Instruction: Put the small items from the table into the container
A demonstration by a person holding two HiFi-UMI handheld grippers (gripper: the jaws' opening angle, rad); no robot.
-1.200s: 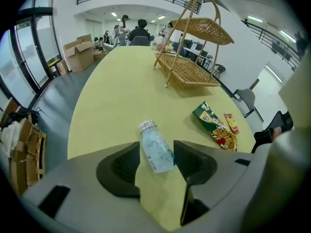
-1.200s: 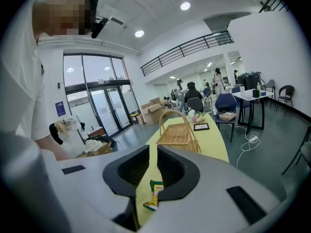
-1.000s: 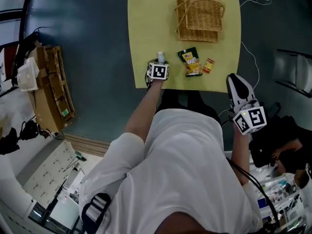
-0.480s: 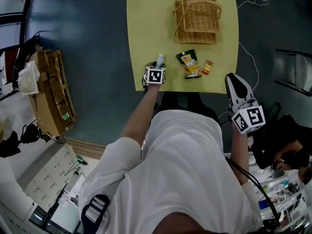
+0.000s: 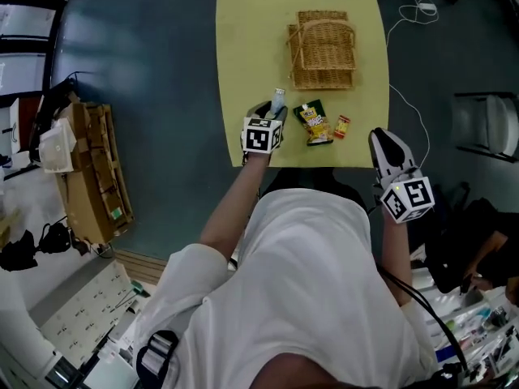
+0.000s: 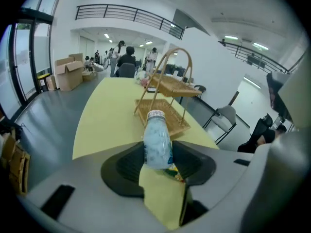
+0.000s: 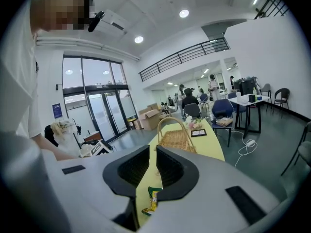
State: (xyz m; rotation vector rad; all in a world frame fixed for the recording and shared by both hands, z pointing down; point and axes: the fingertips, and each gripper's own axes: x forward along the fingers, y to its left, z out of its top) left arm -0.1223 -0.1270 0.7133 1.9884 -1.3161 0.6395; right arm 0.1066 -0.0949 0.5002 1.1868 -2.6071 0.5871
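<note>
The left gripper point(image 5: 270, 113) has its jaws pinched on the sides of a small clear bottle point(image 6: 157, 142), with the cap pointing away from the person. The wicker basket point(image 5: 322, 49) lies ahead along that axis and a little to the right, farther up the yellow counter point(image 5: 251, 39). The bottle looks to be off the counter, though the angle makes that hard to confirm. The right gripper point(image 7: 151, 163) hangs beyond the near edge, its jaws slightly apart on nothing, so the left one is nearer the basket. A snack packet point(image 5: 314, 124) and a red packet point(image 5: 341, 126) lie just right of the bottle.
</note>
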